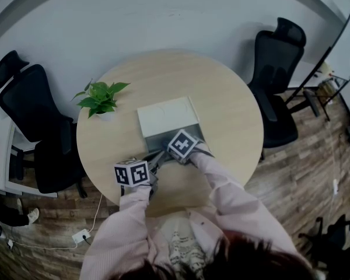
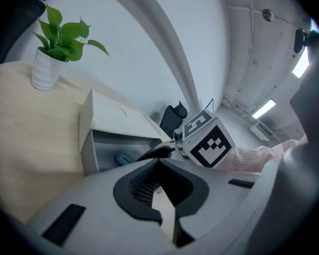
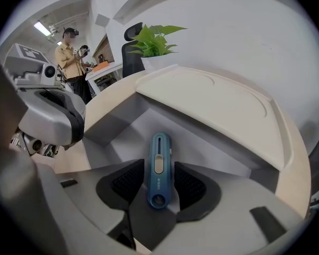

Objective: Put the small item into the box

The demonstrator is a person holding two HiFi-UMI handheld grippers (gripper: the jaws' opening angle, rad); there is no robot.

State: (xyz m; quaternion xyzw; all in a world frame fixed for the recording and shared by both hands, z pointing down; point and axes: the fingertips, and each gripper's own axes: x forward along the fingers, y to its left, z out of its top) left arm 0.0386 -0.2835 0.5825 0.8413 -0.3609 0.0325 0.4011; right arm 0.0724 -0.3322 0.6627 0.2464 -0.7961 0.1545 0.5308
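A white box (image 1: 163, 118) stands on the round table (image 1: 221, 98) with its lid raised. The small item (image 3: 159, 169), a slim blue tool with a slider, lies on the box's grey floor (image 3: 122, 124). It sits between the pads of my right gripper (image 3: 158, 187), which stand apart from it, so that gripper is open. The left gripper view also shows the blue item (image 2: 122, 158) inside the box (image 2: 95, 121), with the right gripper's finger (image 2: 157, 152) reaching in. My left gripper (image 2: 162, 187) hovers just in front of the box with a narrow gap and nothing between its jaws.
A potted plant (image 1: 102, 98) stands on the table left of the box. Black office chairs (image 1: 29, 115) (image 1: 277, 74) flank the table. A power strip (image 1: 80, 236) lies on the wooden floor. A person (image 3: 69, 52) stands far off behind a desk.
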